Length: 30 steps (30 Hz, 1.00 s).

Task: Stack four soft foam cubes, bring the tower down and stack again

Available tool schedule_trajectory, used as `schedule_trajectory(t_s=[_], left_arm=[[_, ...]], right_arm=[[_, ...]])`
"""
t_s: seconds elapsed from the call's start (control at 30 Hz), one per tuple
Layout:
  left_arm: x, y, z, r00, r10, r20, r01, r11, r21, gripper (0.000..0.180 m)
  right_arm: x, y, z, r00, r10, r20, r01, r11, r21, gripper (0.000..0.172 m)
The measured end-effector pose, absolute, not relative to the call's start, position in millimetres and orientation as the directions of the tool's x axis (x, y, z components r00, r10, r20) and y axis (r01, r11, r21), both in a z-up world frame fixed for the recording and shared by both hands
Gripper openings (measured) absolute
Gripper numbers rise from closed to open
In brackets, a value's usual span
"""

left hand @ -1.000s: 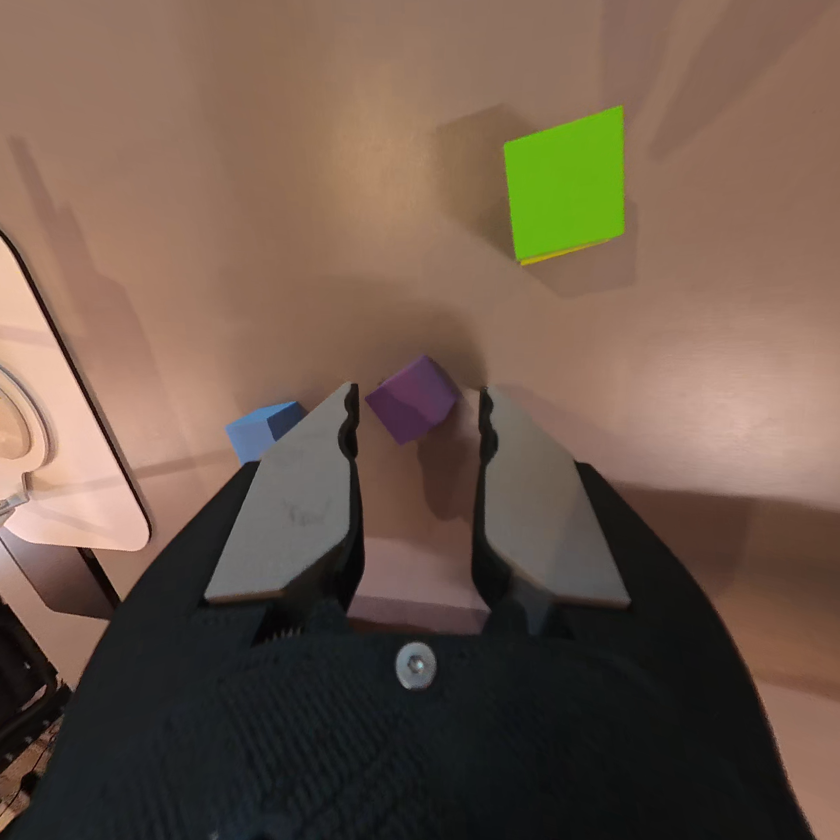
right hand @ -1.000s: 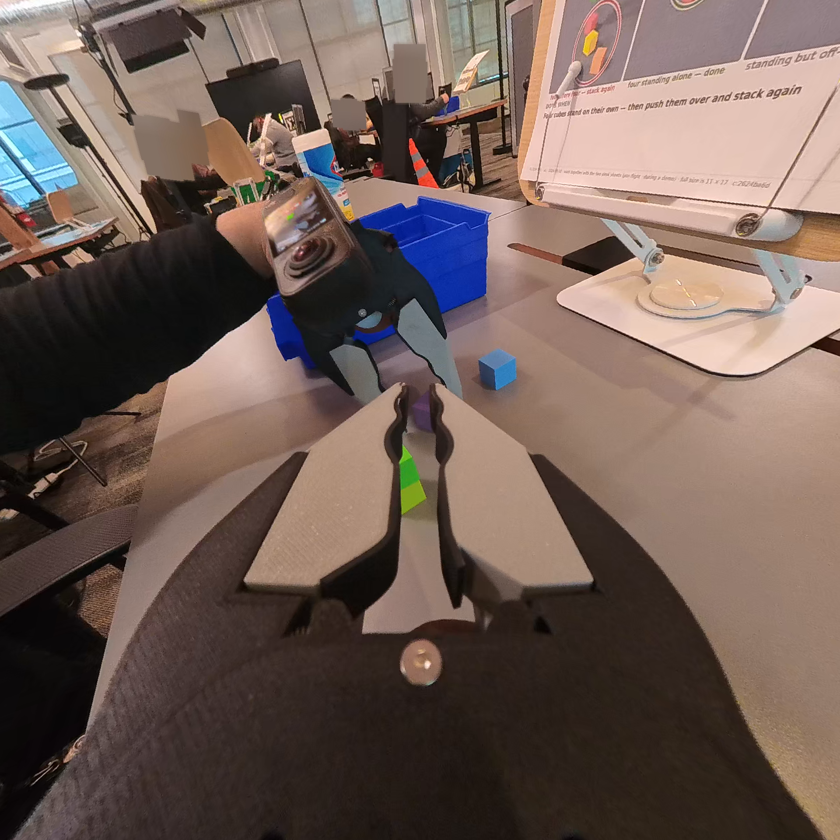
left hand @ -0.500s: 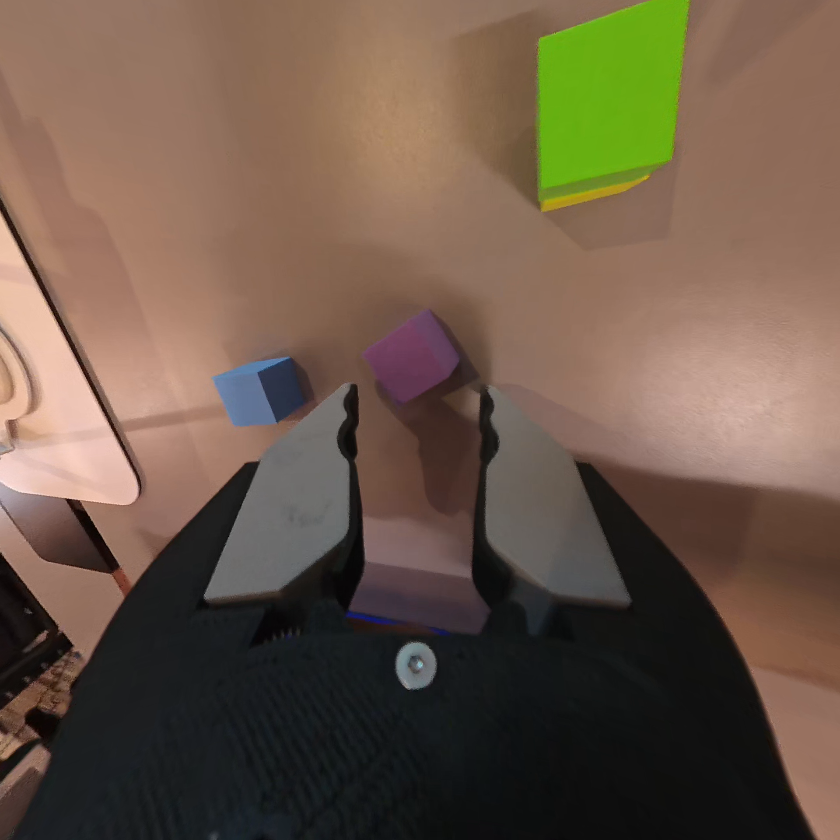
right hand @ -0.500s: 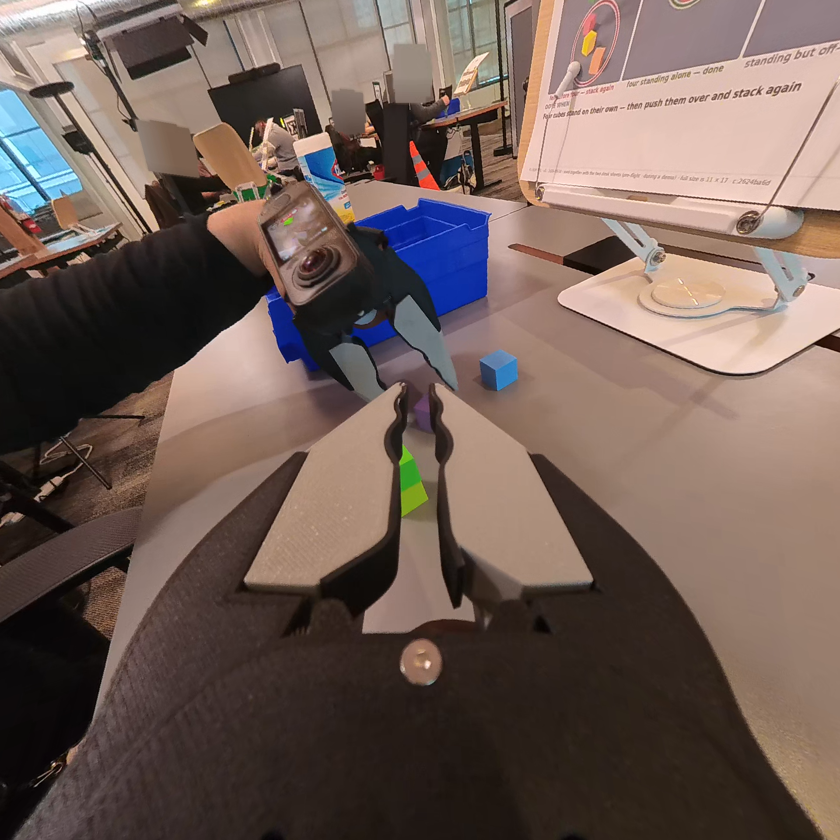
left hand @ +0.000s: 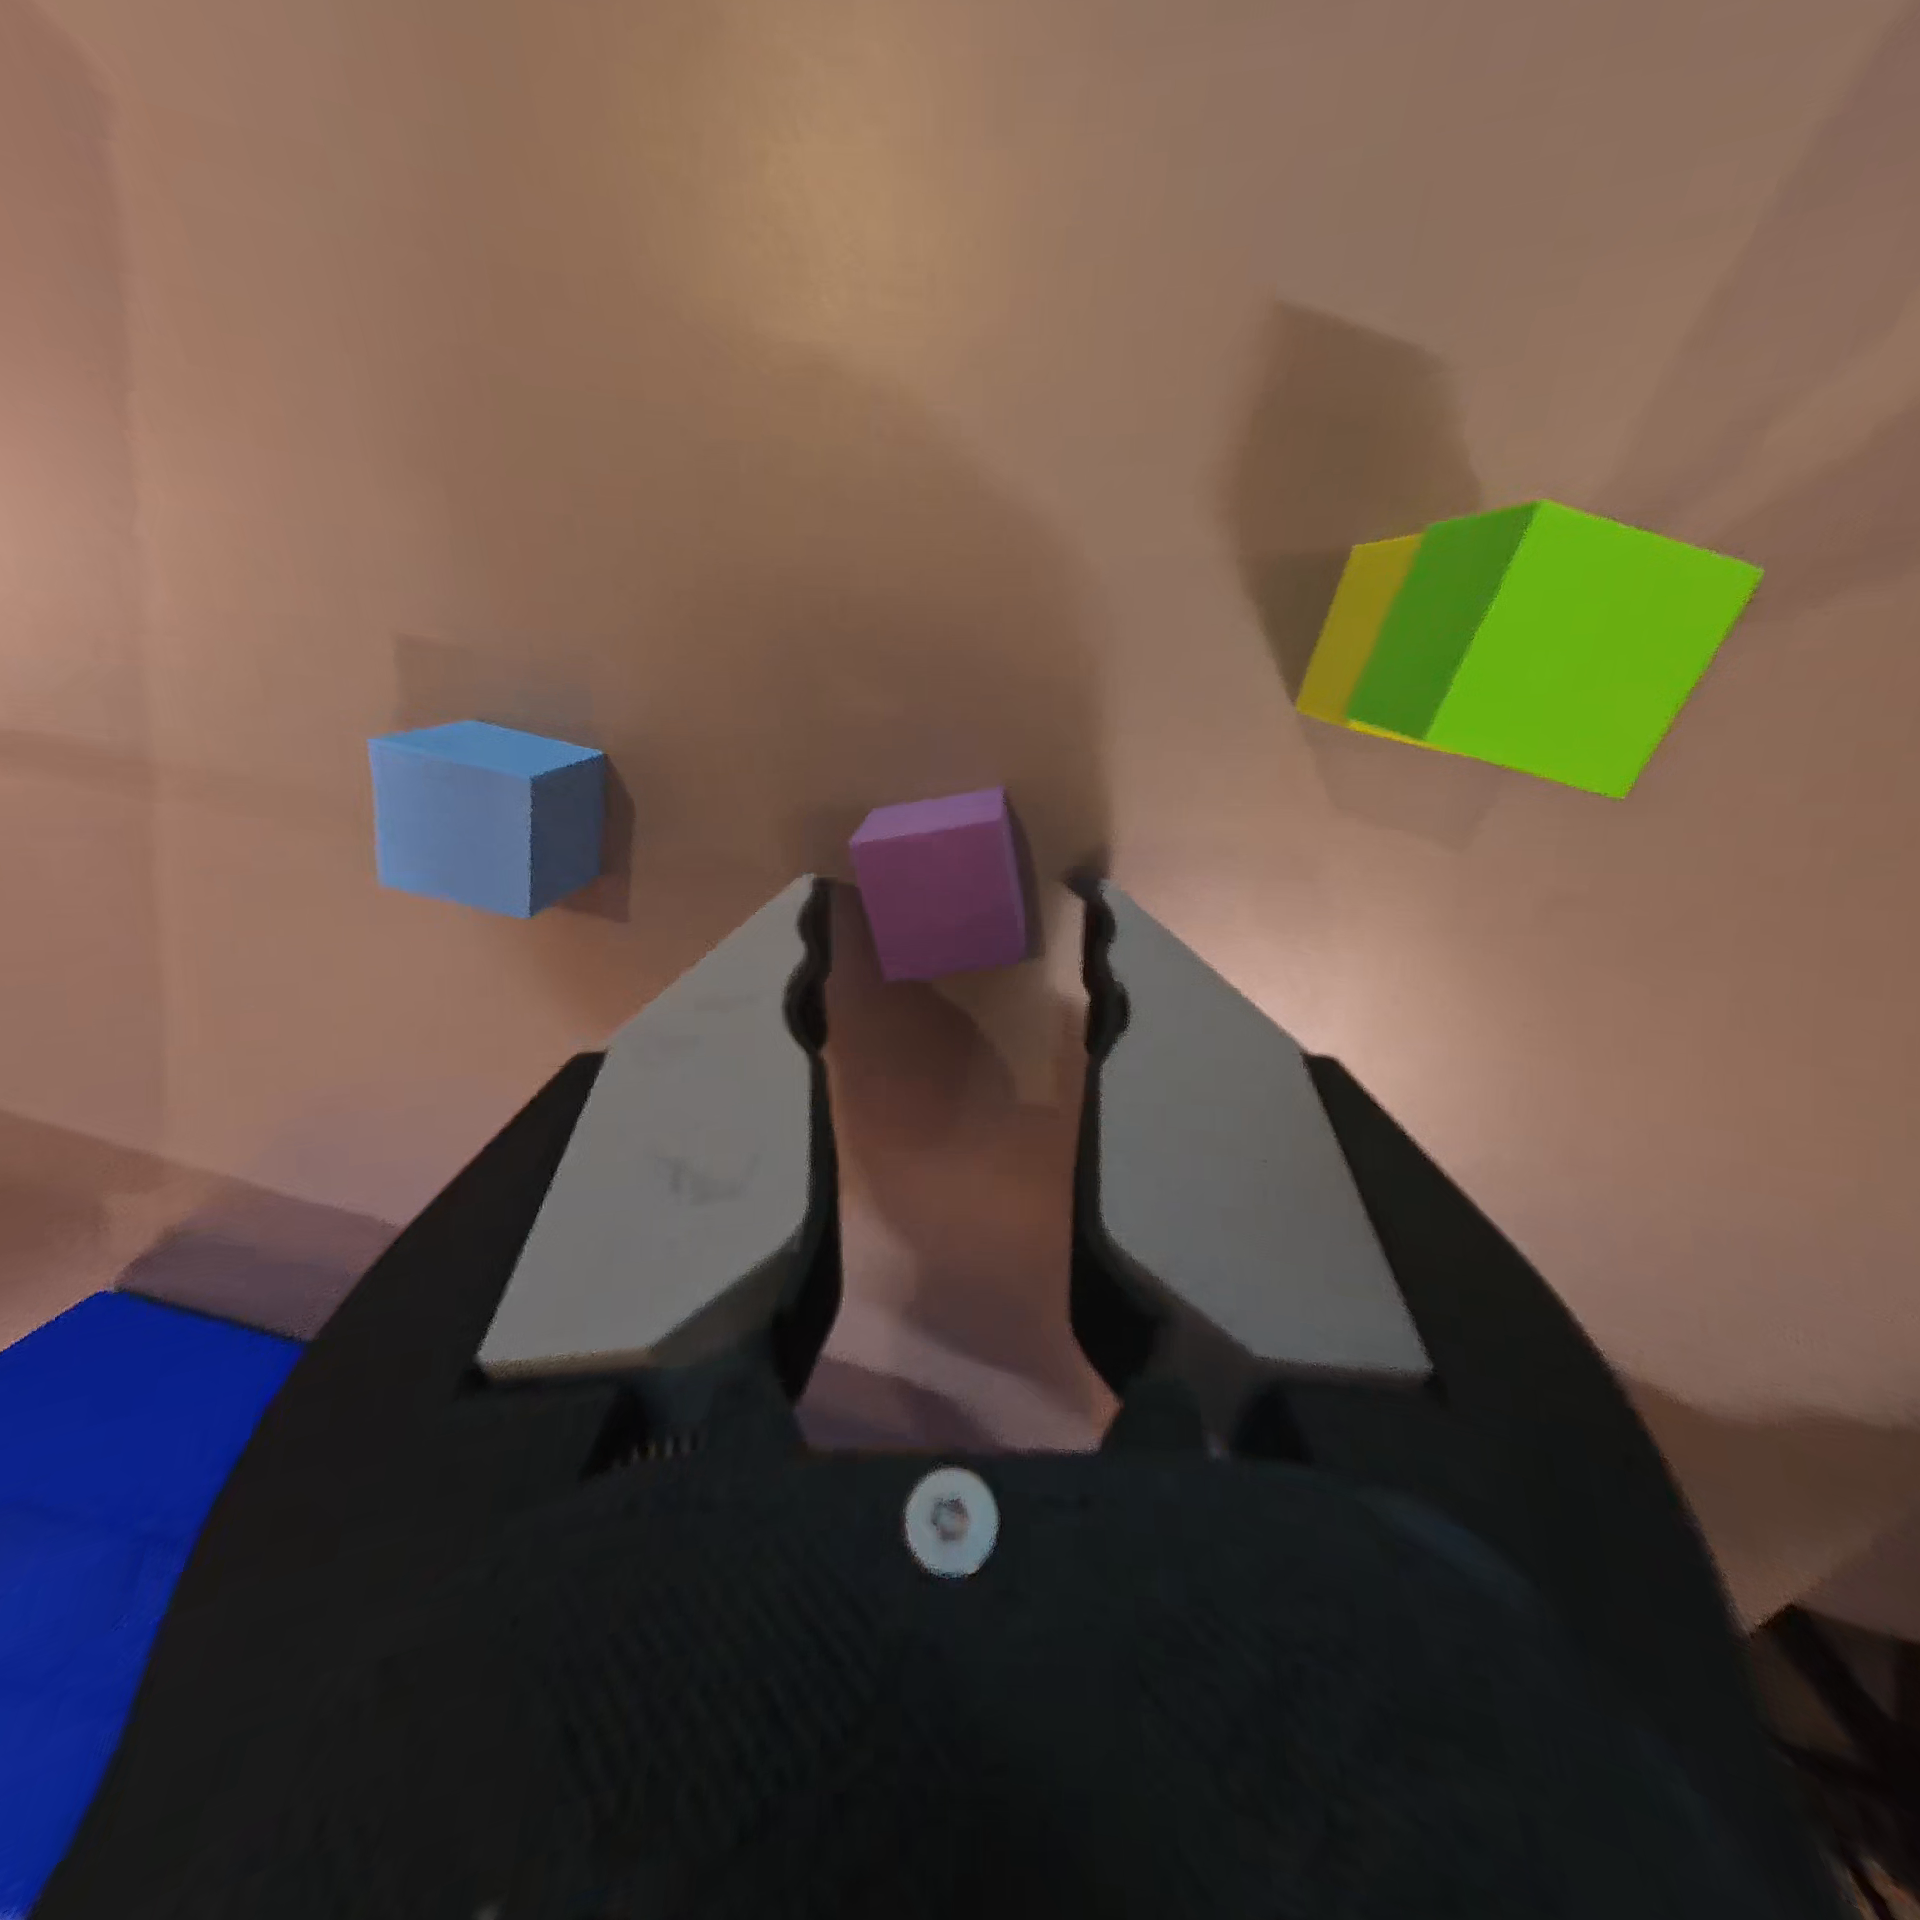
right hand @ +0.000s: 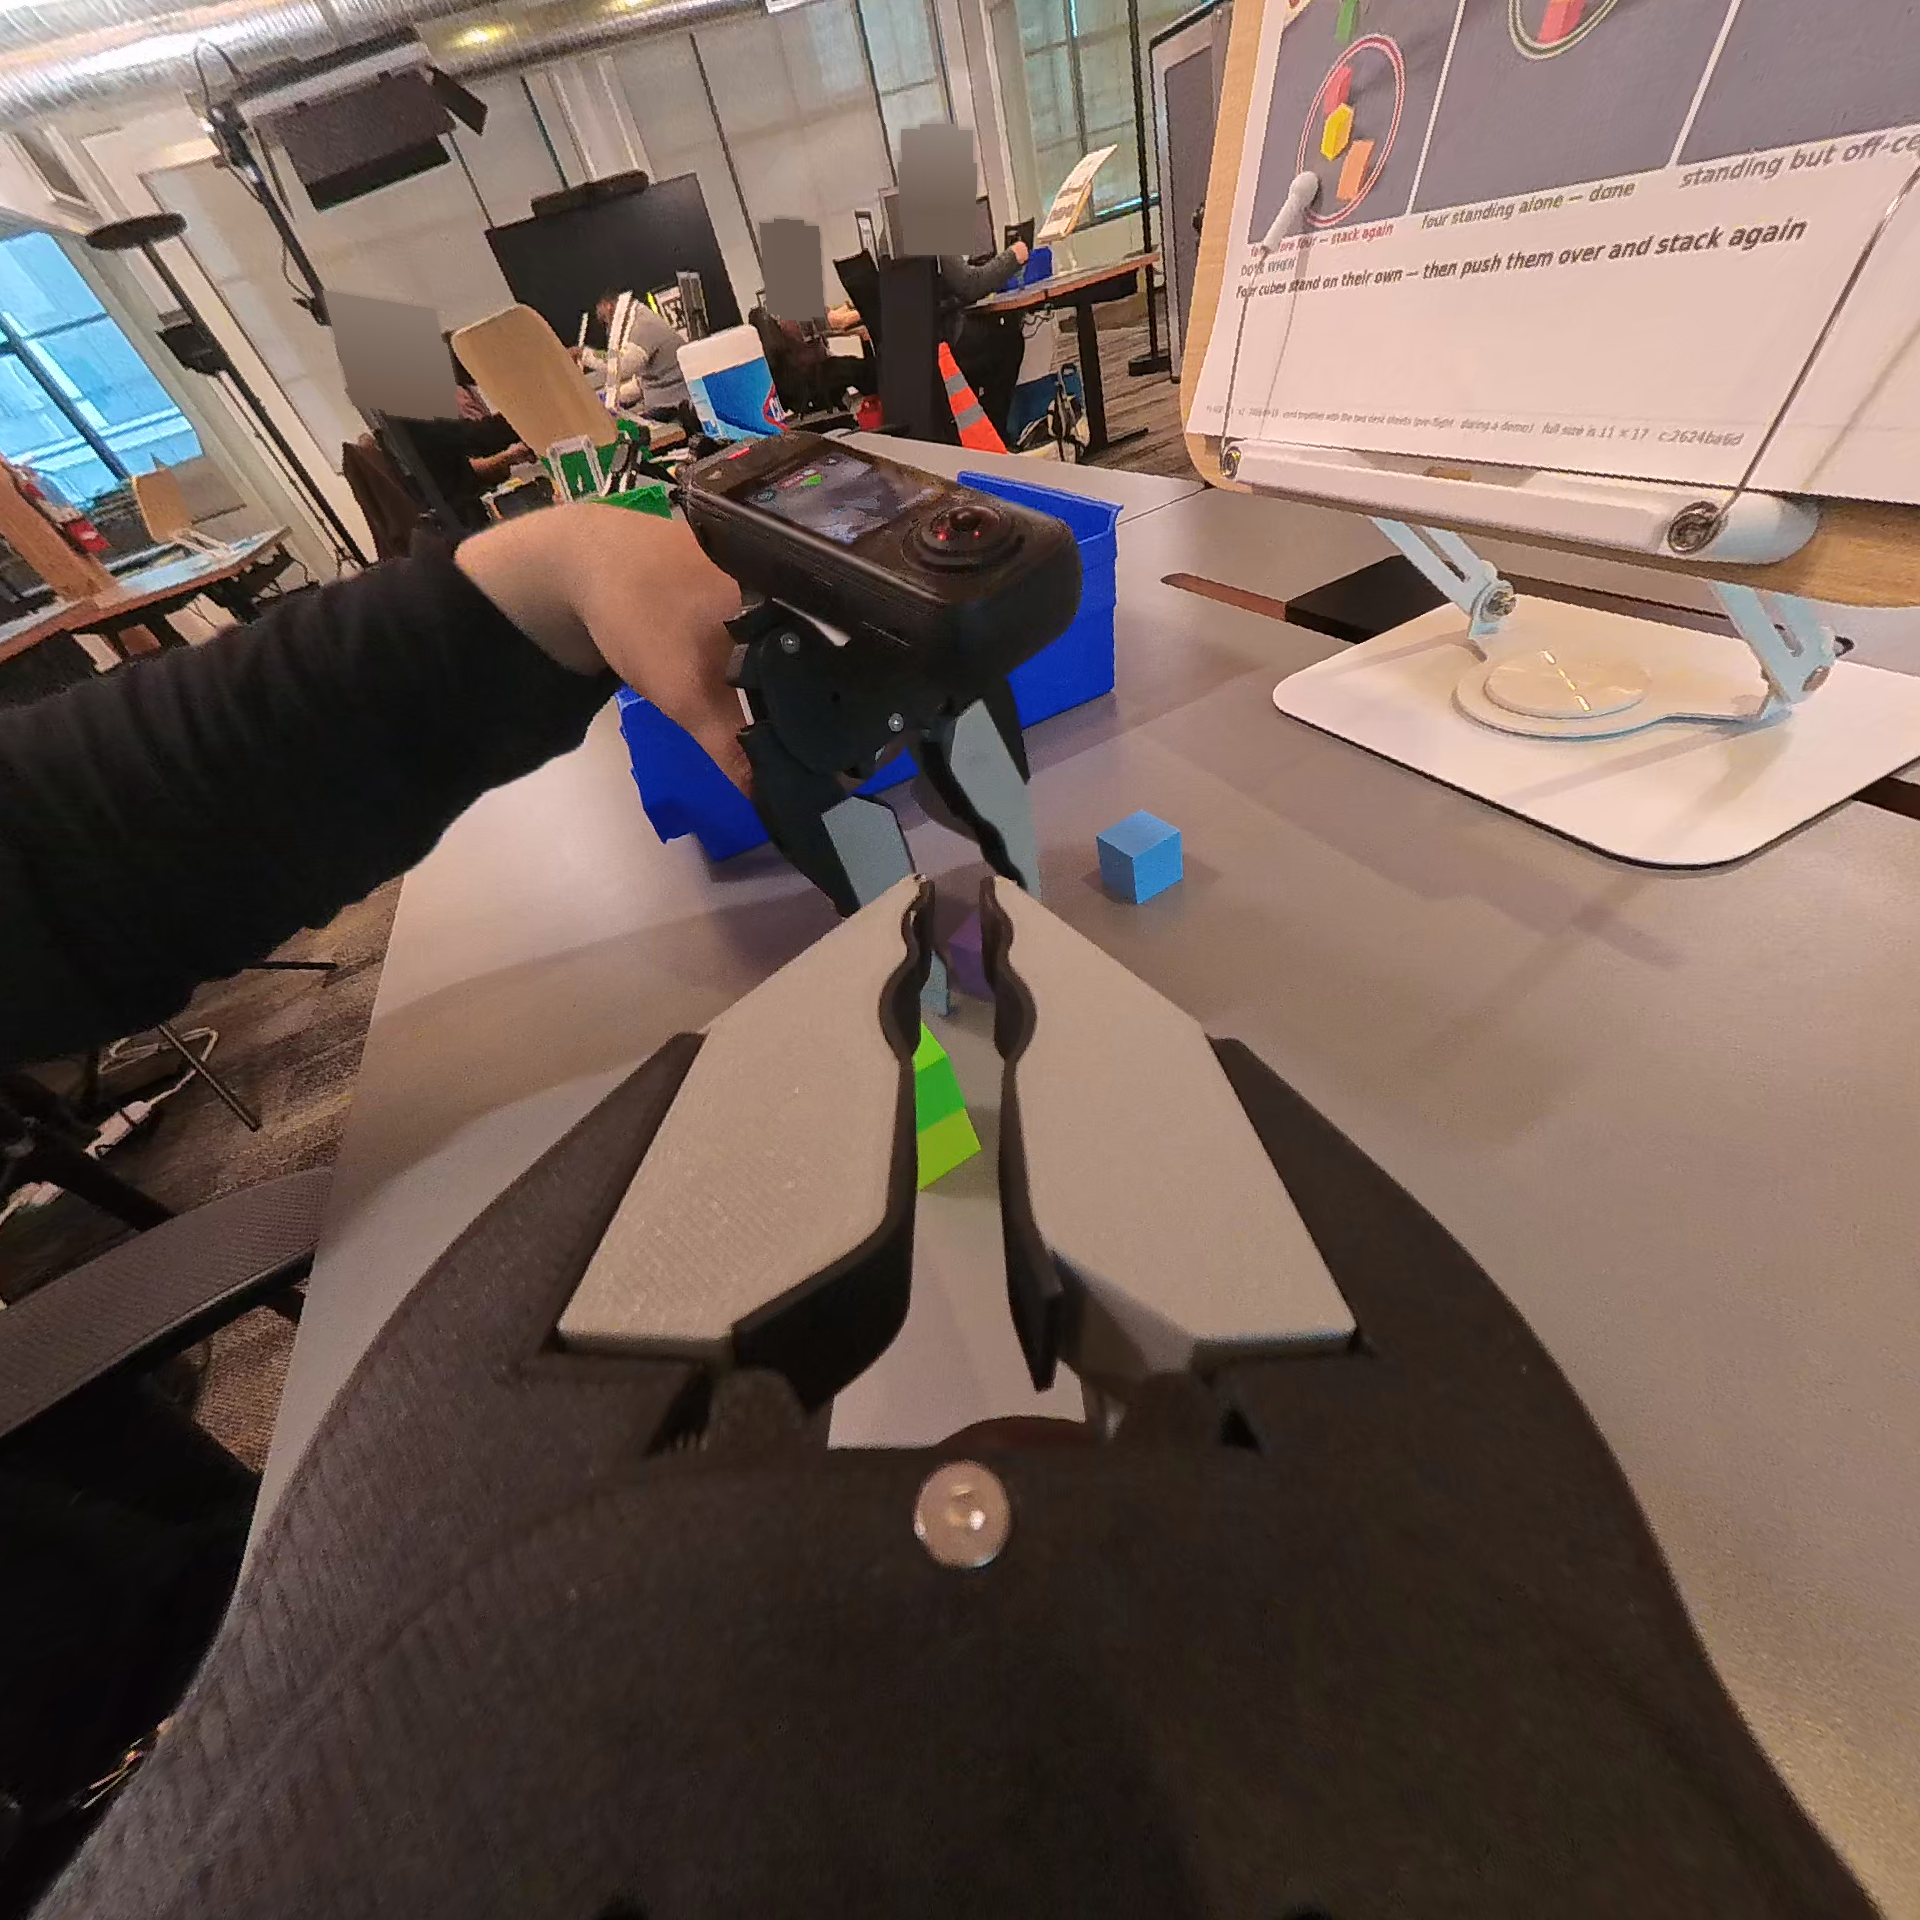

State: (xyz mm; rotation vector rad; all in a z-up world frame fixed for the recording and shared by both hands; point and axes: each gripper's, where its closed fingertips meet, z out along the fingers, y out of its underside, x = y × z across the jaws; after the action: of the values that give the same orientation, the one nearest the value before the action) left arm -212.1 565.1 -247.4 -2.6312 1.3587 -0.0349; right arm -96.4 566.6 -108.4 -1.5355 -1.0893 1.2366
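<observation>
We judge the purple cube [left hand: 940, 883] to be very light, soft foam that will give under pressure and tip at the slightest nudge, so a gentle squeeze across two flat, opposite side faces, about mid-height, looks safest. It sits on the desk [left hand: 831, 364] between the tips of the left gripper [left hand: 945, 904], whose fingers [left hand: 717, 1122] are spread a little wider than the cube, with a gap showing on both sides, so nothing is held. The cube seems turned slightly against the fingers, though the left view is blurred, and squaring up first may stop it twisting as they close. The blue cube [left hand: 483, 816] lies alone just to the left, and the green cube [left hand: 1558, 644] already rests on a yellow cube [left hand: 1351, 634] off to the right, well apart. Setting soft foam on that pair will probably call for a low, level release, since it could rock. The right gripper [right hand: 954, 914] hangs nearer, above the desk, its fingers [right hand: 758, 1164] nearly closed with only a thin slit between them and nothing gripped.
</observation>
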Motion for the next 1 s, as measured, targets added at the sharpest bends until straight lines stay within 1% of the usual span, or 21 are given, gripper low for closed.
schedule_trajectory(t_s=[0.03, 0.07, 0.23, 0.4, 0.57, 0.7, 0.8, 0.9, 0.93, 1.0], left_arm=[[-210.6, 565.8, -247.2, 0.592, -0.804, -0.057, -0.798, -0.575, -0.182, 0.032], [-210.1, 567.0, -247.1, 0.609, -0.791, -0.054, -0.784, -0.591, -0.192, 0.028], [-214.1, 572.0, -248.2, 0.703, -0.711, -0.015, -0.696, -0.684, -0.218, 0.027], [-218.3, 573.2, -247.8, 0.709, -0.705, -0.028, -0.690, -0.684, -0.235, 0.026], [-210.5, 564.8, -240.5, 0.624, -0.779, -0.063, -0.759, -0.585, -0.285, 0.025], [-207.4, 562.9, -220.1, 0.579, -0.812, -0.076, -0.786, -0.531, -0.317, 0.025], [-193.3, 560.7, -195.6, 0.562, -0.827, -0.017, -0.766, -0.513, -0.386, 0.025], [-167.0, 555.3, -174.3, 0.515, -0.857, 0.003, -0.753, -0.453, -0.477, 0.025], [-161.0, 553.8, -171.5, 0.504, -0.864, -0.007, -0.756, -0.438, -0.486, 0.025], [-154.4, 550.3, -172.6, 0.477, -0.878, -0.034, -0.785, -0.408, -0.465, 0.025]], right_arm=[[-96.4, 566.4, -108.3, 0.127, 0.964, -0.234, 0.111, -0.248, -0.962, 0.006], [-96.6, 566.0, -108.2, 0.126, 0.964, -0.233, 0.112, -0.247, -0.962, 0.006], [-96.5, 565.4, -107.4, 0.126, 0.965, -0.228, 0.112, -0.243, -0.964, 0.006], [-96.4, 565.3, -107.1, 0.124, 0.965, -0.232, 0.111, -0.246, -0.963, 0.006], [-99.8, 561.8, -113.2, 0.108, 0.964, -0.243, 0.140, -0.256, -0.956, 0.007], [-101.3, 561.3, -115.3, 0.109, 0.965, -0.241, 0.148, -0.255, -0.955, 0.007], [-101.4, 562.0, -117.0, 0.113, 0.965, -0.237, 0.154, -0.253, -0.955, 0.007], [-100.7, 564.1, -118.8, 0.121, 0.964, -0.236, 0.157, -0.253, -0.955, 0.007], [-100.7, 564.9, -119.6, 0.123, 0.963, -0.238, 0.158, -0.256, -0.954, 0.007], [-100.8, 566.2, -122.1, 0.127, 0.962, -0.241, 0.163, -0.260, -0.952, 0.007]])
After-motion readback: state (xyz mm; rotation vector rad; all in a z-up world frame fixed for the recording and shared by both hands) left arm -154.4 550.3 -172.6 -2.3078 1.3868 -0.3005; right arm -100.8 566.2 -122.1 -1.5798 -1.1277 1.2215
